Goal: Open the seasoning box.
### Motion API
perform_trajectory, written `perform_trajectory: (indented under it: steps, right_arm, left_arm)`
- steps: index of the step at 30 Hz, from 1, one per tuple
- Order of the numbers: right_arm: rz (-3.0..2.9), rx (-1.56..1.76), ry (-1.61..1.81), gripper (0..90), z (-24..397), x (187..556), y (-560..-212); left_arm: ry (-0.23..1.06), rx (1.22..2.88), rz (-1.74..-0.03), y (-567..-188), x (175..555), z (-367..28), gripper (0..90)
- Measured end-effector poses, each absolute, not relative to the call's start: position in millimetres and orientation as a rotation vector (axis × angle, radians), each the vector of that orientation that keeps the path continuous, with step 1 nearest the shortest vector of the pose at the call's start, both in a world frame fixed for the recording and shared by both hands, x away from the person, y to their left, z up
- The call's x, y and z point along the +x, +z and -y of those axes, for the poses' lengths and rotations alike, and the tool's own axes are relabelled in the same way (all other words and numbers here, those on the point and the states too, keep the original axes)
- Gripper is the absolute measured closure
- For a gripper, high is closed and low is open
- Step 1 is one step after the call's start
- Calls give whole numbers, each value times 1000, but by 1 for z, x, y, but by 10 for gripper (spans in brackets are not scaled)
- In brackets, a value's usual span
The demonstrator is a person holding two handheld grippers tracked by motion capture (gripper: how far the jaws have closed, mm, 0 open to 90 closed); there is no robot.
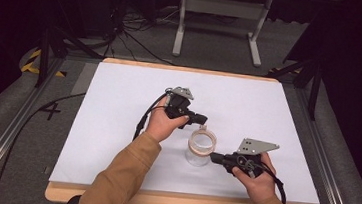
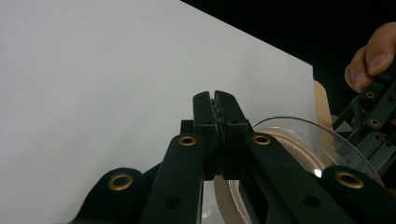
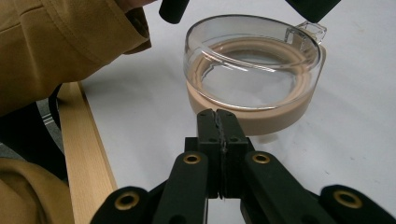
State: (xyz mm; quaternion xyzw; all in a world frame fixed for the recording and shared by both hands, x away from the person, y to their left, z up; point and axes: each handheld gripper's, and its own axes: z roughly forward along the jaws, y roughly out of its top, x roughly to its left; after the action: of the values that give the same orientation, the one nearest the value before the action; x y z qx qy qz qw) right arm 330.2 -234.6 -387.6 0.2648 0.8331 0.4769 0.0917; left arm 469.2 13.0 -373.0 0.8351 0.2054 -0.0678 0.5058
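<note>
- High view looks forward and down from the person's side, taking in the whole table (image 1: 119, 91).
- Left gripper view rides low, close over the jar (image 2: 299, 140).
- Right gripper view sits just beside the same jar (image 3: 254, 70), which all three views share.

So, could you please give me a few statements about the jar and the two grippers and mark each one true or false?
1. The jar stands upright on the table. True.
2. The left gripper has its jaws wide open. False: they are shut, with nothing between them.
3. The jar's lid is clear, with a beige ring under it. True.
4. The right gripper holds the jar off the table. False: its jaws are shut and empty beside the jar.
5. Both sleeves are tan. True.
</note>
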Motion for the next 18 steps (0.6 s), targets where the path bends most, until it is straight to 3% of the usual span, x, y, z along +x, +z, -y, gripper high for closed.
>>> perform_trajectory:
  steps: [18]
  right_arm:
    - [-2437,810,1459,899,234,333,-387]
  left_arm:
    - [-158,2012,-513,-374,471,-19,866]
